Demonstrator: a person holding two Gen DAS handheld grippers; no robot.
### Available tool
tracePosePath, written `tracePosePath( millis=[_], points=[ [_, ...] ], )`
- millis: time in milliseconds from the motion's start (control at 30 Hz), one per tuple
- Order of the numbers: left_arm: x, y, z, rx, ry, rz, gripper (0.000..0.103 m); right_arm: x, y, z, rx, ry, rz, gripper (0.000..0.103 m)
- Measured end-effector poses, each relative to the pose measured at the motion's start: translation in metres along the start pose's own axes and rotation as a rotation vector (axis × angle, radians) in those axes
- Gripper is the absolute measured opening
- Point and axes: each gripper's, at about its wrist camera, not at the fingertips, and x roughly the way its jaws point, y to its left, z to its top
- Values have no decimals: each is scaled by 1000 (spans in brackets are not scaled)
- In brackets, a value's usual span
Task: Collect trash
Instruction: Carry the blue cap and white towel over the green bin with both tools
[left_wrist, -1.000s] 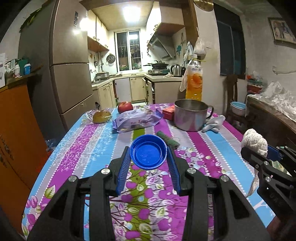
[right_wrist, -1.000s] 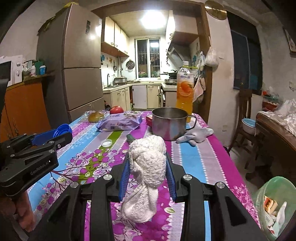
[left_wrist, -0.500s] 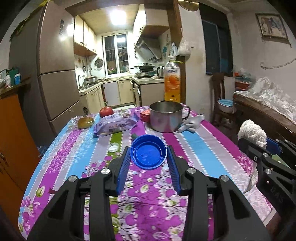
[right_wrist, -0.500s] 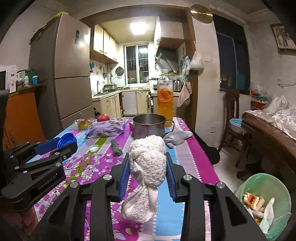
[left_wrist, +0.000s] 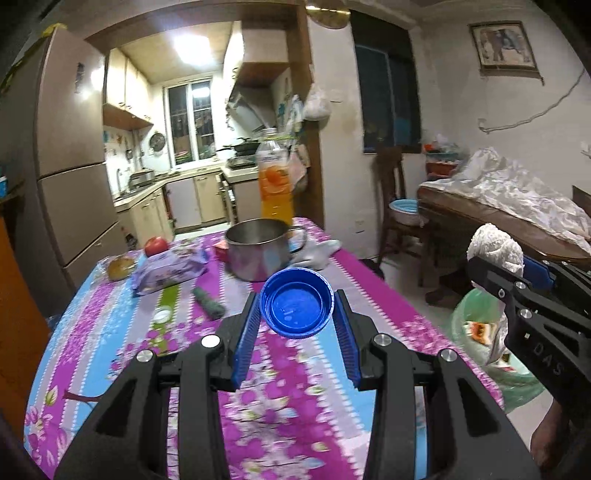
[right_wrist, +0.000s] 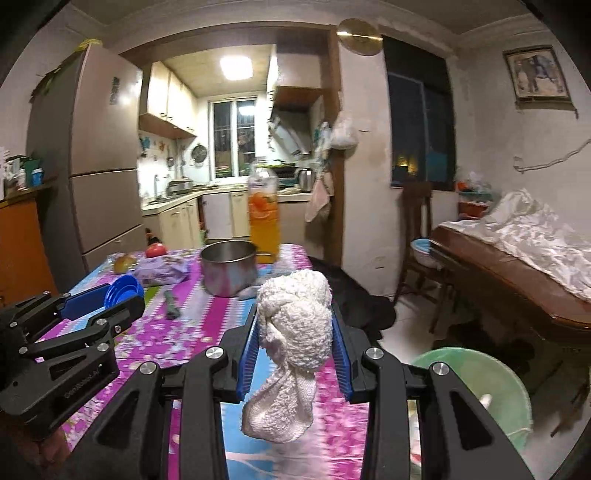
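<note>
Glossy plastic cap (left_wrist: 295, 302), nubbly white cloth (right_wrist: 293, 332) (knotted), dull metal pot (left_wrist: 256, 247).

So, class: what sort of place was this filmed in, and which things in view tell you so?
Most likely a lived-in home, a dining area opening onto a kitchen: a fridge, kitchen cabinets under a window, and a table with a floral cloth holding a steel pot.

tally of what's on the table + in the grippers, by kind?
Fruit: 2, red apple, brownish fruit
Containers: 2, pot, juice bottle
Packets: 1, wipes pack
Held trash: 2, blue cap, white cloth wad
Total: 7
</note>
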Motion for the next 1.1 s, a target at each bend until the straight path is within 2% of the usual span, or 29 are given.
tracePosePath(
  millis=[367, 600, 867, 1100],
  points=[
    [5, -64, 19, 36, -17, -106, 38, -26, -78, -5, 32, -3, -128, 36],
    [18, -108, 24, 67, 2, -178, 38, -36, -134, -5, 57, 19, -207, 36],
    [36, -155, 23, 91, 58, -259, 38, -19, -193, -13, 86, 137, -256, 36],
    [60, -196, 22, 127, 156, -349, 38, 16, -244, -24, 143, 306, -230, 36]
  ],
)
